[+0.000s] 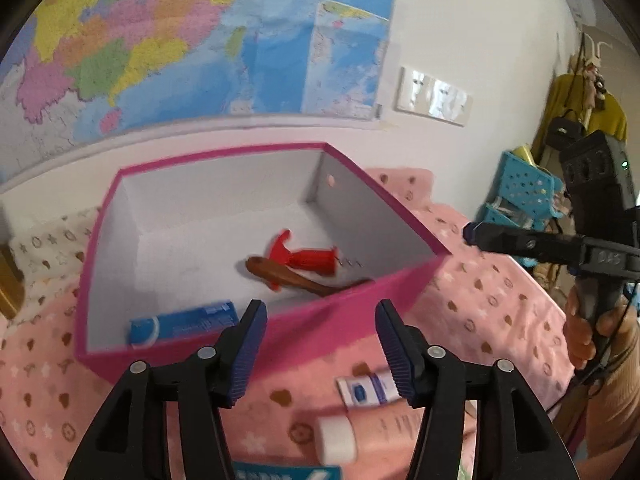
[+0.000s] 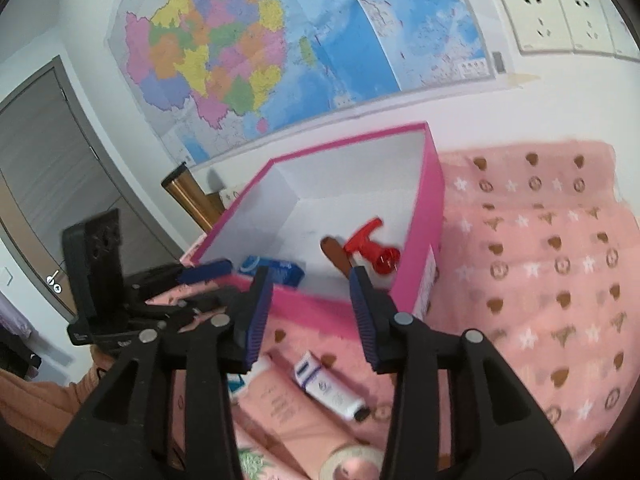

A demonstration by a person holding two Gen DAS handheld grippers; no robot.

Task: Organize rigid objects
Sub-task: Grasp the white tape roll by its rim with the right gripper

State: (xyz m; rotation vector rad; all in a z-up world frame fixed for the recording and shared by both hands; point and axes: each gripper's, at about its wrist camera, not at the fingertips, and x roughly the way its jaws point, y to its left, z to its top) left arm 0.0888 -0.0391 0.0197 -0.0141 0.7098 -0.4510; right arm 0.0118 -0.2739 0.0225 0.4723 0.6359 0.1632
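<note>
- White squeeze tube with blue label (image 2: 328,386) lies on the pink patterned cloth (image 2: 540,280), outside the magenta cardboard box (image 2: 434,200).
- Right tongs (image 2: 310,320): open, empty; tube at 6 o'clock just below them, long axis 10-to-4.
- Left tongs (image 1: 320,354): open, empty; tube (image 1: 366,390) at 4 o'clock.
- Either hand is close.

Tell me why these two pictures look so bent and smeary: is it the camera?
Left wrist view: the fisheye lens curves the wall map and darkens the corners; the pink box and the white-capped tube look motion-smeared, and the wall sockets catch glare. Right wrist view: the same bending on its map; the box rim is soft, and the tape roll near the lens is blurred.
</note>
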